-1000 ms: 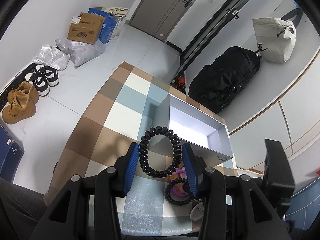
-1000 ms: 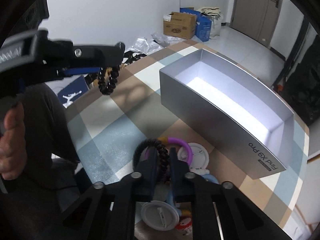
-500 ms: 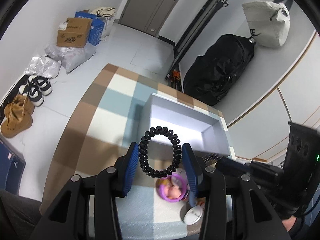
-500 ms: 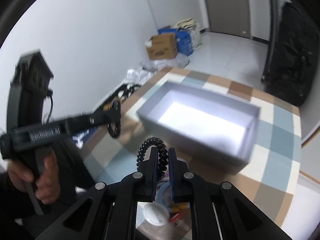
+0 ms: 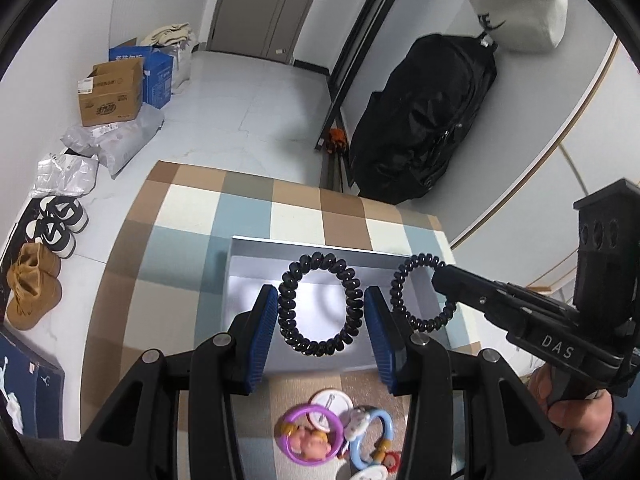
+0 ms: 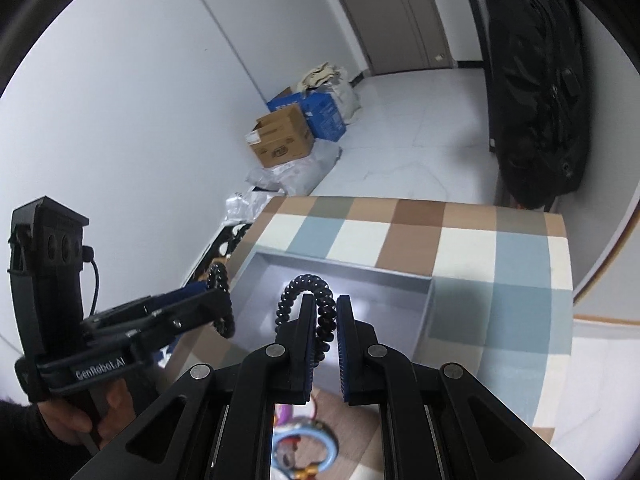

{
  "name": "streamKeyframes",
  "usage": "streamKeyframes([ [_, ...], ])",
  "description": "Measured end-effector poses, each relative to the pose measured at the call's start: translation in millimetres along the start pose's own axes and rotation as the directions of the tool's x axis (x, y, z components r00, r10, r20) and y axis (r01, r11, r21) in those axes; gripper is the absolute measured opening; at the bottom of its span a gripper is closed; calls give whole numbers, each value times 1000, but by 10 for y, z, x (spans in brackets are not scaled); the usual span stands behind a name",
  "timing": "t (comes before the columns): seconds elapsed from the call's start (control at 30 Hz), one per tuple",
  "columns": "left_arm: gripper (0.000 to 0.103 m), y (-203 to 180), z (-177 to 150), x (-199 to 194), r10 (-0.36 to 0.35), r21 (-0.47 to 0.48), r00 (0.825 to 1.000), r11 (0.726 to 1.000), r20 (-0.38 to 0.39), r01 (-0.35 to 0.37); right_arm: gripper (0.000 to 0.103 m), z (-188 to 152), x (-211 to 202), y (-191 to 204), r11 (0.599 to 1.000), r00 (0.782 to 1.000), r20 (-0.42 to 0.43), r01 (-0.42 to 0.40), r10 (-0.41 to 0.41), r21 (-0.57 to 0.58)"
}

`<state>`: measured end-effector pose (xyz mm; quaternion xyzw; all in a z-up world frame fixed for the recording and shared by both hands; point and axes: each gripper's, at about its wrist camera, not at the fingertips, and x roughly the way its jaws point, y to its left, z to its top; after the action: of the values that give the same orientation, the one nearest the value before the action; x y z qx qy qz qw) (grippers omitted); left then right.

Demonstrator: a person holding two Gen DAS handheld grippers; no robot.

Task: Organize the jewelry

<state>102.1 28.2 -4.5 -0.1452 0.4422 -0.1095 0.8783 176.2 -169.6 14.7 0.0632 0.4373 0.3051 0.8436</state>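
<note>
My left claw point(image 5: 321, 322) grips a black spiral coil bracelet point(image 5: 320, 303) by its two sides, ring face-on to the camera, long axis running away from me, above the open grey rectangular box point(image 5: 256, 276). My right claw point(image 6: 323, 320) pinches a second black coil bracelet point(image 6: 306, 300) edge-on, its loop arching up over the same box. The box sits on the checked table point(image 5: 188, 208); a purple plastic ring toy point(image 5: 310, 434) lies just beside the box's near wall.
</note>
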Motion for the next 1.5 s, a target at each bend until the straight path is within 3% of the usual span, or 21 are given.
streamKeyframes([
  [0.3, 39, 50, 72, 333, 13, 1, 997, 1000, -77, -13, 9, 24, 214, -200, 999, 999, -37, 9, -7, 45],
  [0.6, 39, 87, 135, 498, -34, -26, 993, 999, -113, 32, 10, 37, 371, -276, 997, 998, -64, 4, 1, 75],
  [0.67, 44, 84, 155, 523, -36, -33, 992, 999, -121, 33, 11, 42, 383, -273, 997, 998, -62, -6, 11, 75],
  [0.73, 58, 66, 182, 528, -51, -30, 992, 998, -118, 48, 12, 51, 385, -276, 997, 998, -58, 0, 4, 74],
  [0.83, 70, 75, 193, 513, -80, -43, 991, 996, -105, 76, 28, 57, 345, -295, 997, 999, -47, 1, 3, 77],
  [0.9, 71, 76, 187, 499, -82, -42, 991, 996, -104, 78, 50, 55, 279, -315, 996, 1000, -23, 5, -3, 85],
  [1.1, 71, 79, 168, 447, -41, -46, 995, 998, -94, 36, 82, 53, 58, -340, 995, 998, 58, 16, -22, 95],
  [1.17, 71, 71, 156, 394, -24, -40, 996, 999, -82, 20, 83, 43, 19, -329, 995, 997, 69, 18, -25, 93],
  [1.3, 71, 46, 126, 241, 5, -23, 999, 1000, -47, -6, 96, 6, -35, -298, 995, 995, 83, 42, -50, 86],
  [1.5, 71, 3, -17, 45, 10, -8, 1000, 1000, -25, -10, 103, -87, -175, -204, 997, 992, 117, 50, -56, 52],
])
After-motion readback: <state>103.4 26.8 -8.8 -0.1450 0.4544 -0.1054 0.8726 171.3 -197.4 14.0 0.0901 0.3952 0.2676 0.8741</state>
